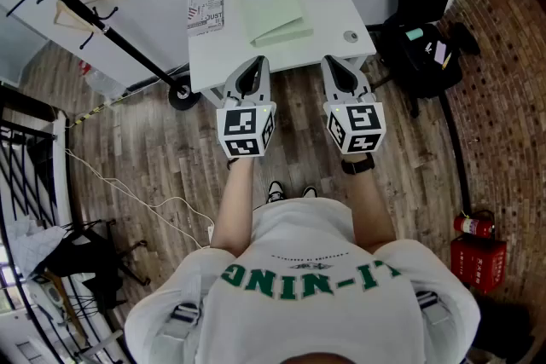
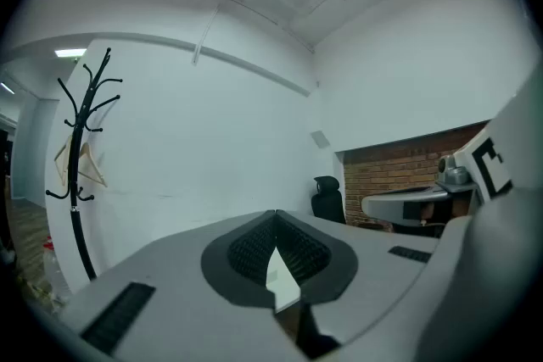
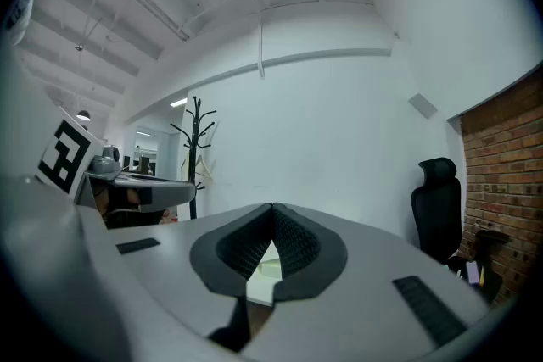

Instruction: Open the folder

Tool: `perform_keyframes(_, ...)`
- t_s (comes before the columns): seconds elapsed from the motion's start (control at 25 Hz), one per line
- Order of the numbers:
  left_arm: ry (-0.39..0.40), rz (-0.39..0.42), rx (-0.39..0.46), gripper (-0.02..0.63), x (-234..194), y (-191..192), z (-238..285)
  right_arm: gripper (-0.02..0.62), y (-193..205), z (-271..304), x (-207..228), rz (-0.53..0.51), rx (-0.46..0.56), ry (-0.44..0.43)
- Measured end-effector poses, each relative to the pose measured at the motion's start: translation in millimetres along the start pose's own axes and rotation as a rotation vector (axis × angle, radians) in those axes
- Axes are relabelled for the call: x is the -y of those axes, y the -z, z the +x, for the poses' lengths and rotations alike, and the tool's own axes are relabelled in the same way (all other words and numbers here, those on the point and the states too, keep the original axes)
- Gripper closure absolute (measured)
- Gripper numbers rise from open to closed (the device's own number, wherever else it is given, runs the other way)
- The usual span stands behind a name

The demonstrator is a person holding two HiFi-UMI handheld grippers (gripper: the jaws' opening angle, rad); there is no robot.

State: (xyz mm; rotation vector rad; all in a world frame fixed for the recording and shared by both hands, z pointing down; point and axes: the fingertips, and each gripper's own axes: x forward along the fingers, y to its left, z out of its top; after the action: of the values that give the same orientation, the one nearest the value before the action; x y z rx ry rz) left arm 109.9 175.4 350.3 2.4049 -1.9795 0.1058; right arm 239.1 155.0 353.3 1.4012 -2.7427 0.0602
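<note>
A pale green folder [image 1: 273,11] lies shut on the white table [image 1: 328,8], near the table's middle. A sliver of it shows between the jaws in the right gripper view [image 3: 270,269]. My left gripper [image 1: 253,66] hovers level just short of the table's front edge, left of the folder, with its jaws closed together and nothing in them. My right gripper [image 1: 339,66] hangs beside it at the same height, also shut and empty. In their own views both the left gripper [image 2: 276,218] and the right gripper [image 3: 273,209] show their tips meeting.
A printed booklet [image 1: 206,10] lies at the table's left end, a small round object [image 1: 351,36] near its right front corner. A black coat stand [image 1: 94,21] leans at the left, a black office chair [image 1: 426,21] stands at the right, a red fire extinguisher [image 1: 475,224] by the brick wall.
</note>
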Motion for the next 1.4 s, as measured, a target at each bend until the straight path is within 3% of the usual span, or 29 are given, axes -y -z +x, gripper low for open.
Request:
perform_keyframes(0.36, -0.009, 0.004, -0.004, 0.591, 36.0, -2.5, 1.2, 0.578, 6.8, -23.7, 33.8, 0.017, -0.008, -0.005)
perform_keyframes(0.56, -0.04, 0.02, -0.008, 0.591, 44.2, -0.1, -3.5, 0.579, 17.2, -24.9, 30.6, 0.11, -0.01, -0.107)
perform_keyframes(0.84, -0.052, -0.003, -0.04, 0.591, 44.1, 18.3, 8.7, 0.58, 38.5, -16.4, 39.1, 0.196, -0.012, -0.127)
perform_keyframes(1.12, -0.048, -0.052, -0.016, 0.592, 9.0, 26.3, 45.1, 0.58, 45.5, 31.5, 42.4, 0.162, -0.022, -0.117)
perform_keyframes(1.4, -0.033, -0.06, 0.005, 0.592, -42.2, 16.1, 112.7, 0.578, 22.1, 118.6, 52.6, 0.07, -0.007, -0.083)
